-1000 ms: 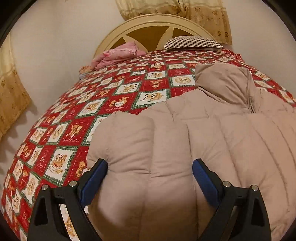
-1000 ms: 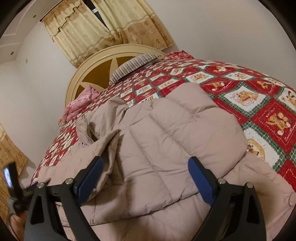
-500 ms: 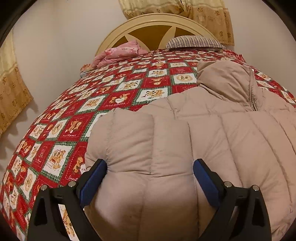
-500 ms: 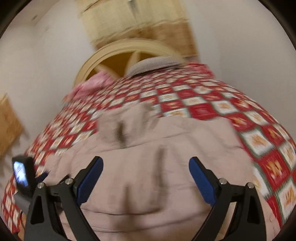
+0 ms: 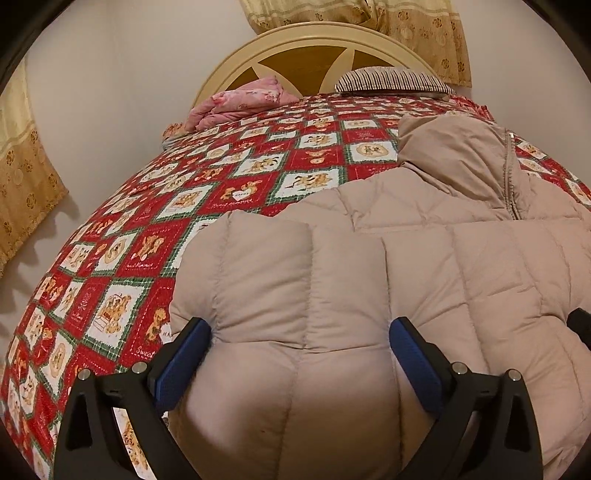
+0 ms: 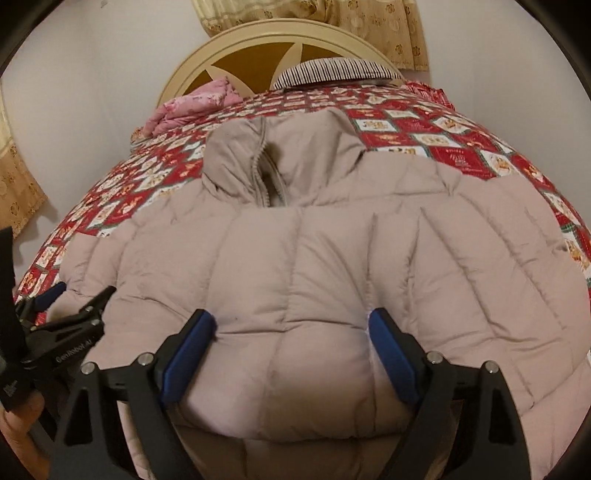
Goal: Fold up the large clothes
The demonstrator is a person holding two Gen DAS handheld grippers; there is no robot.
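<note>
Across the red patchwork bedspread (image 5: 229, 192) lies the beige puffer jacket (image 6: 332, 266), spread flat with its collar (image 6: 266, 155) toward the round headboard (image 5: 314, 48) and its zipper partly parted at the neck. I hold my right gripper (image 6: 291, 350) low over the jacket's near edge; its 2 blue pads (image 6: 188, 354) are closing from a wide spread around a bulge of padded fabric, and they seem to touch the cloth at either side, though I cannot tell whether they press it yet. My left gripper (image 5: 299, 362) sits at the jacket's left end, jaws spread wide, with a puffy fold between its blue pads (image 5: 181, 365); whether they squeeze it I cannot tell either. From the right camera that left gripper shows at the frame's left edge, with my hand (image 6: 18, 439) below it. At the head of the bed rest a striped pillow (image 5: 391, 79) and a folded pink blanket (image 5: 240, 103), well apart from the jacket. Yellow curtains (image 5: 406, 26) hang behind the headboard.
</note>
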